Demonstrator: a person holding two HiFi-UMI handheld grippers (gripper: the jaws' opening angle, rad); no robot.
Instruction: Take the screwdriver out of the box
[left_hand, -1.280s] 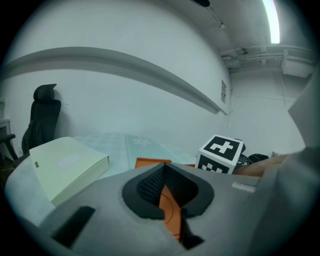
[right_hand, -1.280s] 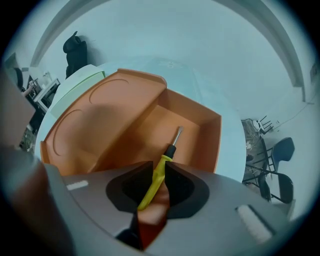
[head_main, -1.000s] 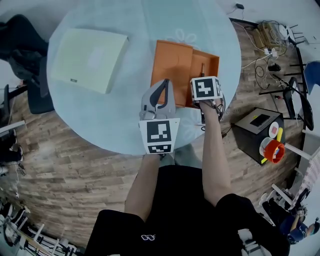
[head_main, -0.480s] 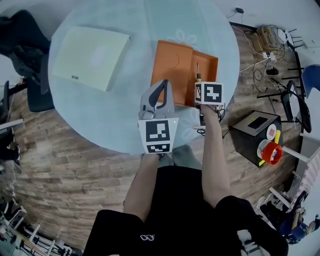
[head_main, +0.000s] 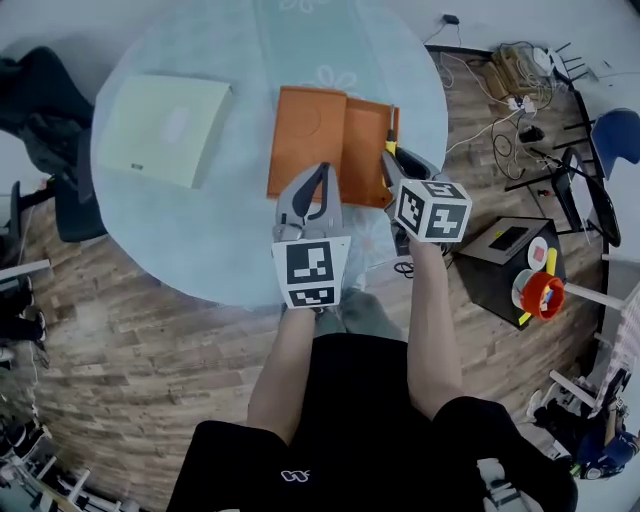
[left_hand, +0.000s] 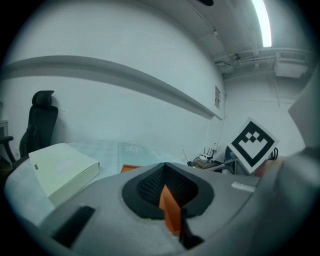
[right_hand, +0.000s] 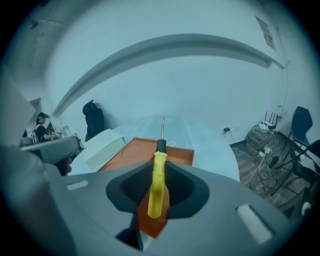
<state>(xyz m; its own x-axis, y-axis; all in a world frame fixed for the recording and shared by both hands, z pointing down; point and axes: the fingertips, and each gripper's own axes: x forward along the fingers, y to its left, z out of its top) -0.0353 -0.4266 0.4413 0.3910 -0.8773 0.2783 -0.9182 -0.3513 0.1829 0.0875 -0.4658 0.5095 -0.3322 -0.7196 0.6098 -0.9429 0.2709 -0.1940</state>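
My right gripper (head_main: 398, 165) is shut on the yellow handle of the screwdriver (head_main: 390, 146), held just above the right edge of the open orange box (head_main: 312, 140). In the right gripper view the screwdriver (right_hand: 158, 175) sticks forward between the jaws of the right gripper (right_hand: 157, 192), its metal shaft pointing over the orange box (right_hand: 131, 152). My left gripper (head_main: 320, 178) hovers by the box's near edge, shut with nothing in it. In the left gripper view only a corner of the orange box (left_hand: 131, 168) shows past the left gripper (left_hand: 168, 196).
A flat cream box (head_main: 165, 128) lies on the left of the round pale table (head_main: 200, 235). Beyond the table's right edge, a black case (head_main: 505, 252), a red and yellow roll (head_main: 545, 298) and tangled cables (head_main: 520, 85) sit on the wooden floor. A dark chair (head_main: 45, 85) stands at left.
My right gripper closed on the screwdriver in the box's tray, then rose and tipped back with it, lifting it clear. The left gripper shifted slightly forward.
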